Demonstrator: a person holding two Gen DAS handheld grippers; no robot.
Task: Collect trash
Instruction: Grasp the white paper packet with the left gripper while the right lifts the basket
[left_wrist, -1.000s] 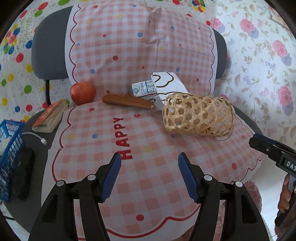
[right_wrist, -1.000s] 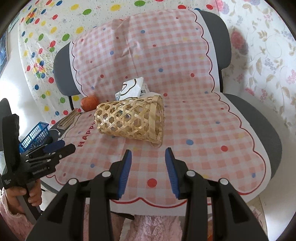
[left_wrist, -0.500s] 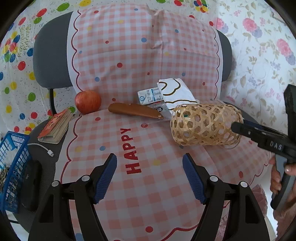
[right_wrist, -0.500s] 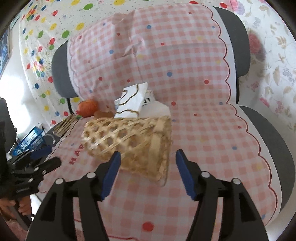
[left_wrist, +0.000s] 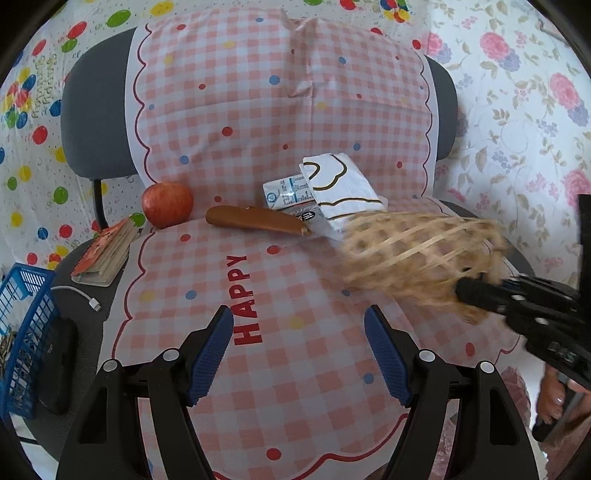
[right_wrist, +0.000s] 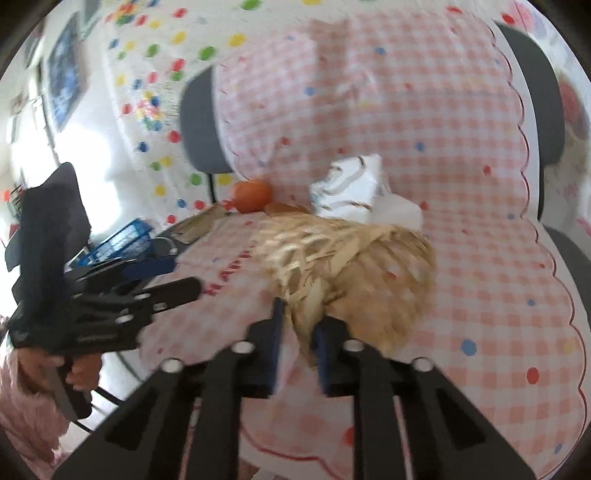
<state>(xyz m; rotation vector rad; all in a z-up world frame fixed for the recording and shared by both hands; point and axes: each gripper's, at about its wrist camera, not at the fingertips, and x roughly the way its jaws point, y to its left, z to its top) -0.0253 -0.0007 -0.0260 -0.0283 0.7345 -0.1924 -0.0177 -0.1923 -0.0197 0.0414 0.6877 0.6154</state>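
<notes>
Trash wrapper (left_wrist: 341, 195) | ahead of left hand-held gripper (left_wrist: 299, 347), jaws apart, uncollected | right hand-held gripper (right_wrist: 297, 332) clamps basket (right_wrist: 354, 266) rim | collecting pending

Left gripper (left_wrist: 299, 354): hovering over the near part of the pink checked cloth (left_wrist: 295, 280), jaws standing wide apart, holding nothing.
Right gripper (left_wrist: 463, 290): reaching in from the right, its tips touching the rim of the woven basket (left_wrist: 417, 254); jaw gap hidden.
Woven basket: lying on its side, motion-blurred.
Far row, left to right: apple (left_wrist: 167, 204), brown sausage-shaped item (left_wrist: 255, 219), carton (left_wrist: 290, 194), white wrapper (left_wrist: 341, 194).
Left edge: notebook (left_wrist: 105, 251), blue crate (left_wrist: 22, 332).
</notes>
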